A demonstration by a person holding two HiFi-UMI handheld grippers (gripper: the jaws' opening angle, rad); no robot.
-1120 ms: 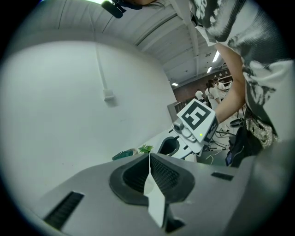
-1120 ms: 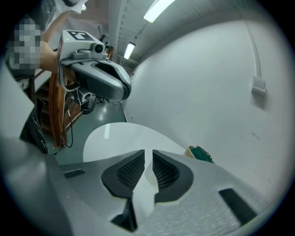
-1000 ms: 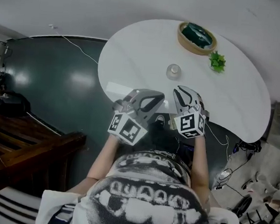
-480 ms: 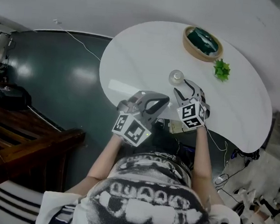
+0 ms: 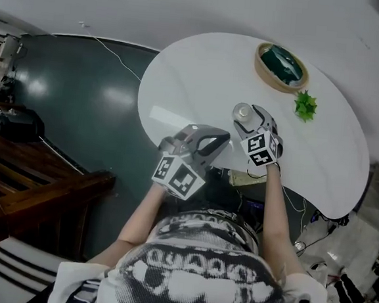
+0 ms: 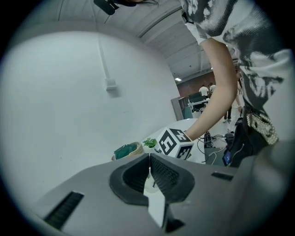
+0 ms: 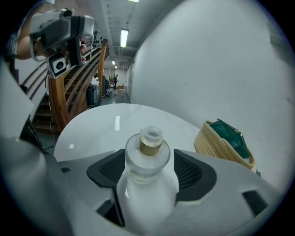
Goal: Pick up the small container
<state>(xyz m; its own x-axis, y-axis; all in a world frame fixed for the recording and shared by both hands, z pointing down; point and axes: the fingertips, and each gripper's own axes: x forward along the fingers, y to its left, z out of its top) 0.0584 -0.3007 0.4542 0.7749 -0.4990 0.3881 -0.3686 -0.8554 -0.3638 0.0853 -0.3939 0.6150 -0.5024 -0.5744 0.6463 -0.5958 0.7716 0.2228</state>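
The small container (image 5: 243,112) is a clear glass bottle with a gold neck and a glass stopper, upright on the white round table (image 5: 203,69). My right gripper (image 5: 253,118) has reached it. In the right gripper view the container (image 7: 147,156) stands between the two dark pads (image 7: 191,171) with a little gap on each side. The jaws of the right gripper (image 7: 151,168) are opening. My left gripper (image 5: 211,139) hovers at the table's near edge, left of the container, jaws shut together with nothing in them (image 6: 150,173).
A woven basket (image 5: 280,66) holding something dark green sits at the table's far side, also in the right gripper view (image 7: 224,140). A small green plant (image 5: 306,105) stands right of it. Wooden stairs (image 5: 34,193) lie left; cables trail on the floor at the right.
My right gripper moved forward over the table to the container and its jaws spread around it. The left gripper stayed near the table edge.
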